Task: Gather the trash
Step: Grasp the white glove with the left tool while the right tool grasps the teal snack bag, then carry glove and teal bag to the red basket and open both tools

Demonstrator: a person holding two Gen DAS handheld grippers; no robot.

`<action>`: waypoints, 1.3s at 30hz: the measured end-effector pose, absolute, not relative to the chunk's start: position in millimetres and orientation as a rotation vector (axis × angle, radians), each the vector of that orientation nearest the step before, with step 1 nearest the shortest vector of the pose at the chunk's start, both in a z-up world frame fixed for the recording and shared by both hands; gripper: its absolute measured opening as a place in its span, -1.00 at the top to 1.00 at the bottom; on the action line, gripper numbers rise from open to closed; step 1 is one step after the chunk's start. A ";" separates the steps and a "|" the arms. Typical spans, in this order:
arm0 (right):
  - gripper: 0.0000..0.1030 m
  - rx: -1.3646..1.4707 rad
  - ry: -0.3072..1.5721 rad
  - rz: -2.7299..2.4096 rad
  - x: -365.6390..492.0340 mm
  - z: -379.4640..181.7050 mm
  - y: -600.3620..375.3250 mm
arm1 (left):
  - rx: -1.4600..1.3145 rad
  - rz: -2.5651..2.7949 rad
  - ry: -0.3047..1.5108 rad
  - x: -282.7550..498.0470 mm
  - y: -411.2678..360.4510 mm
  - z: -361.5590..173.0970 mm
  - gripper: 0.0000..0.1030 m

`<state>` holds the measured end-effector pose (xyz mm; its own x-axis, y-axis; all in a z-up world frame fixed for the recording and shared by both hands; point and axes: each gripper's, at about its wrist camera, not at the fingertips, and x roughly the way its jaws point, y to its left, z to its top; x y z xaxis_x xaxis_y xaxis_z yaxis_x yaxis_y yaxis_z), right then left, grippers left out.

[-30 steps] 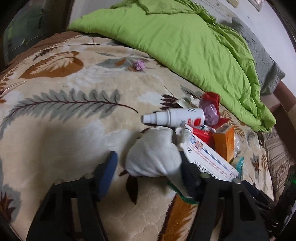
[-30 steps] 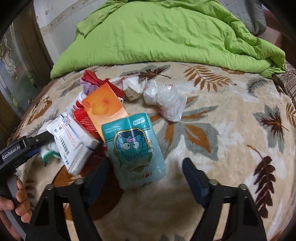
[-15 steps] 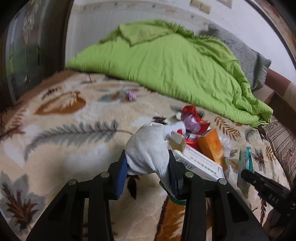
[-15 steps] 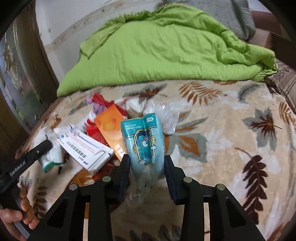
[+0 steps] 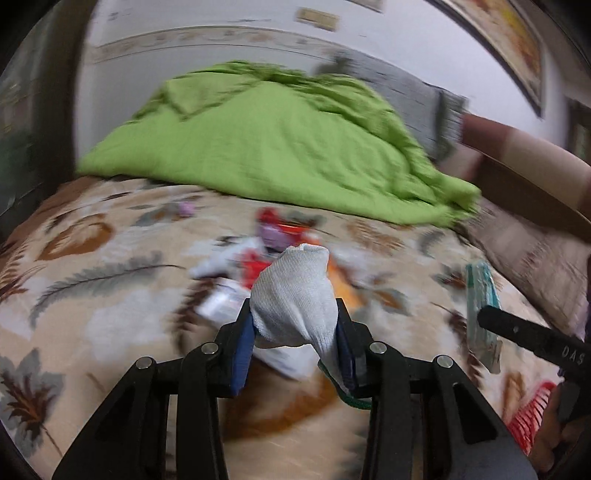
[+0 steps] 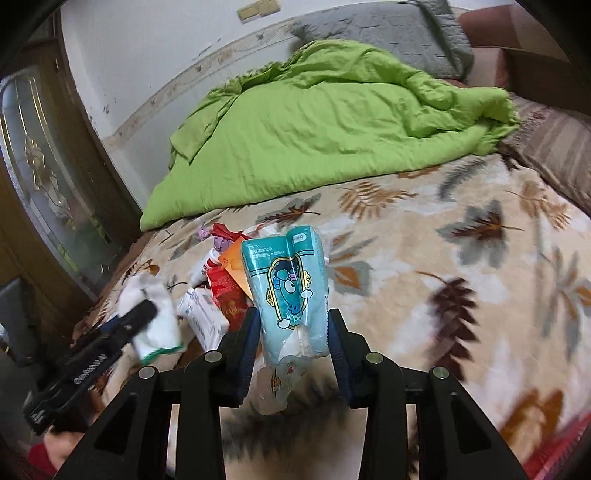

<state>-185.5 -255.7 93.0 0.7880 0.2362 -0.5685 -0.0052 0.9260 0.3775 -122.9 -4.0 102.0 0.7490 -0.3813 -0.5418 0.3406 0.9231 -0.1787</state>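
Two handheld grippers were raised above a bed covered by a beige blanket (image 6: 461,229) printed with brown and grey leaves. The left gripper (image 5: 293,325) had its blue-padded fingers (image 5: 242,350) pinched on a white sock (image 5: 295,299), bunched up, with a green-edged cuff hanging below the right pad. The sock was off the blanket, held over the pile of trash. The right gripper (image 6: 291,332) had its fingers (image 6: 249,339) pressed on either side of a teal packet (image 6: 288,291) bearing a cartoon face; the packet stood upright between the pads, clear of the bed, with a bit of clear wrapper dangling beneath it.

On the blanket behind both held things lay the rest of the litter: a white box (image 6: 201,317), a red box (image 6: 227,291), an orange carton (image 6: 234,266), a white bottle (image 6: 205,267) and a red and purple wrapper (image 6: 221,236), all crowded together and touching. A rumpled green quilt (image 6: 314,136) lay farther up the bed, with a grey pillow (image 6: 399,33) beyond it near the wall. The left view was blurred, so the small items there could not be told apart.
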 end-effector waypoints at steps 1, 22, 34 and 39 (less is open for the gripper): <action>0.23 0.380 0.653 0.120 -199.6 95.1 -265.9 | -0.056 -0.426 0.602 -130.8 -12.6 104.4 0.26; -0.03 0.650 0.725 -0.420 -441.4 67.7 -464.8 | 0.220 -1.239 0.901 -301.4 -293.3 93.0 0.15; -0.18 0.607 0.692 -0.368 -416.1 78.6 -452.9 | 0.128 -1.108 0.902 -268.5 -245.7 100.9 -0.24; -0.18 0.557 0.704 -0.220 -371.7 84.3 -411.2 | 0.059 -0.981 0.898 -238.6 -195.0 107.2 -0.25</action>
<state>-371.7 -411.2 84.3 0.7468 -0.0077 -0.6650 0.3728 0.8329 0.4090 -238.6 -195.0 107.2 0.2391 -0.6932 -0.6799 0.7387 0.5843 -0.3359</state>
